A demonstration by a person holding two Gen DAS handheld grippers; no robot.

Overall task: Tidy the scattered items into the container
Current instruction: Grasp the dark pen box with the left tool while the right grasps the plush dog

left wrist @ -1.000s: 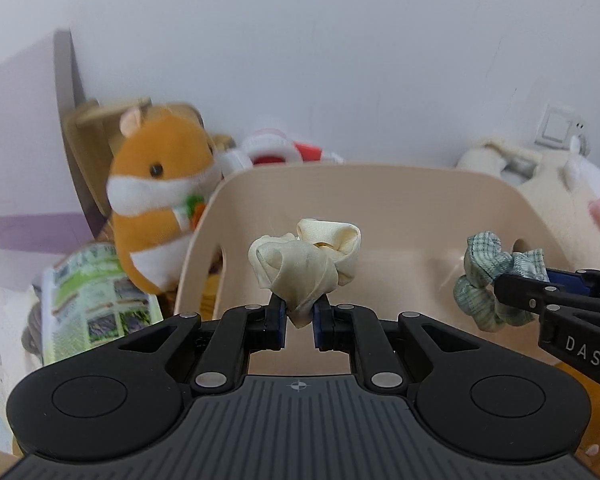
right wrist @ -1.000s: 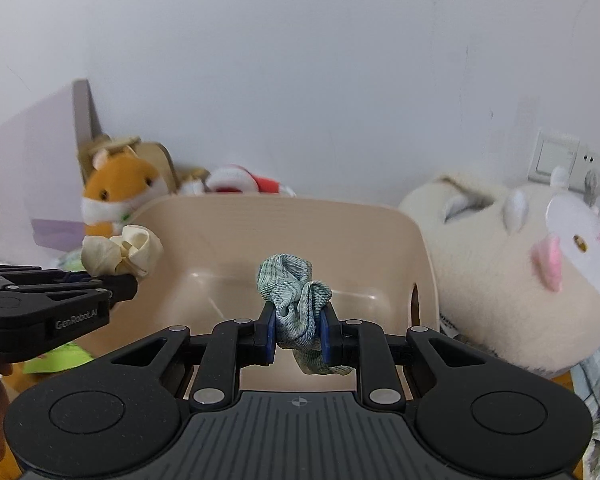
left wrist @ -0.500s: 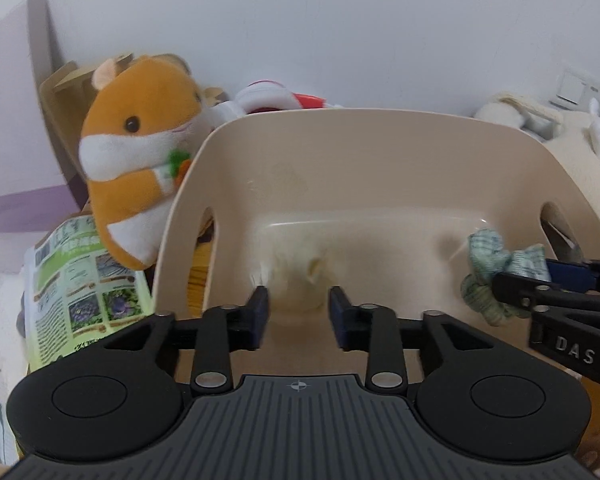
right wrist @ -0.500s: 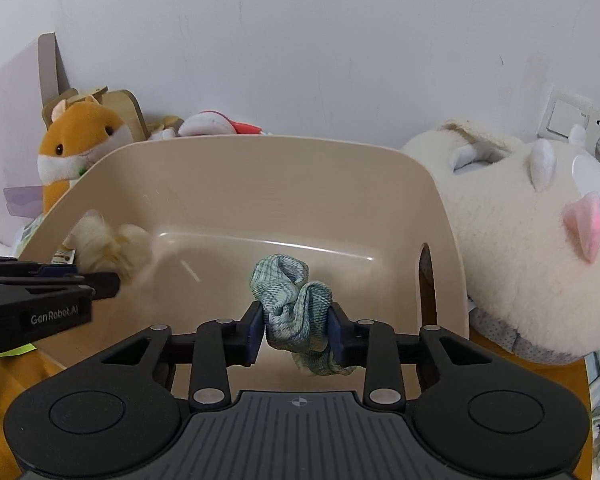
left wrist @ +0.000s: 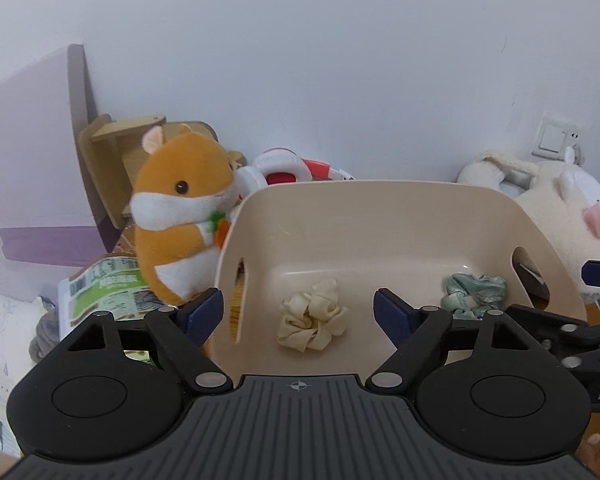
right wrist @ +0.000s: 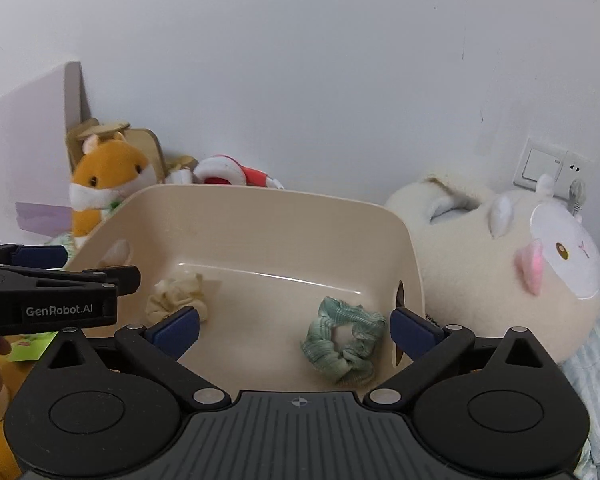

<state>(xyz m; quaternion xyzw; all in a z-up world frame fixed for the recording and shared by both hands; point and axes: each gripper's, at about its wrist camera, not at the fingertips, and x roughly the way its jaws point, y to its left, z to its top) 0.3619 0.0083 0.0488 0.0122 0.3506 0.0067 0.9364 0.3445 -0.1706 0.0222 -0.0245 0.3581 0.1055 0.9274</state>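
Against a plain white wall, an orange plush hamster [left wrist: 176, 216] is sitting beside the beige plastic tub [left wrist: 364, 204]. Both the left gripper [left wrist: 298, 310] and right gripper [right wrist: 294, 326] are hanging with jaws spread, empty. Inside the tub are lying a cream fabric scrunchie [left wrist: 312, 320] and a green checked scrunchie [right wrist: 342, 340] (soft, light, likely best pinched across a bunched fold).

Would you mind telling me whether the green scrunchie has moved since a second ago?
Yes. The green scrunchie has dropped out of the right gripper, now open, and lies on the floor of the beige tub.
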